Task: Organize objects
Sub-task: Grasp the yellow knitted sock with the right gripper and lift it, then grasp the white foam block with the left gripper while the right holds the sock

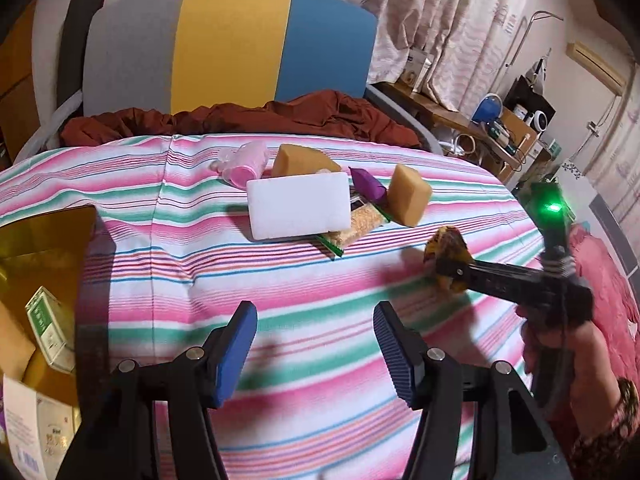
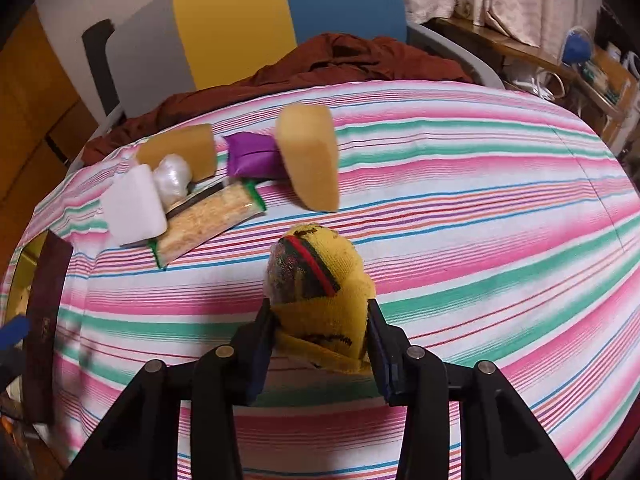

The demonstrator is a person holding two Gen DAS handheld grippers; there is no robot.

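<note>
My right gripper (image 2: 320, 320) is shut on a rolled yellow sock (image 2: 320, 280) with red and dark stripes, held above the striped bedsheet (image 2: 480, 200); the sock also shows in the left wrist view (image 1: 446, 254). My left gripper (image 1: 316, 340) is open and empty over the sheet. Further back lies a pile: a white foam block (image 1: 298, 206), two tan sponges (image 1: 408, 196) (image 1: 300, 160), a purple packet (image 1: 366, 184), a clear snack pack with green ends (image 1: 352, 228) and a pink item (image 1: 246, 162).
A yellow box (image 1: 36, 264) holding small cartons (image 1: 46, 320) sits off the bed's left edge. A rust-brown blanket (image 1: 240, 118) lies at the head of the bed before a grey, yellow and blue headboard (image 1: 232, 44). A cluttered shelf (image 1: 492, 120) stands at the right.
</note>
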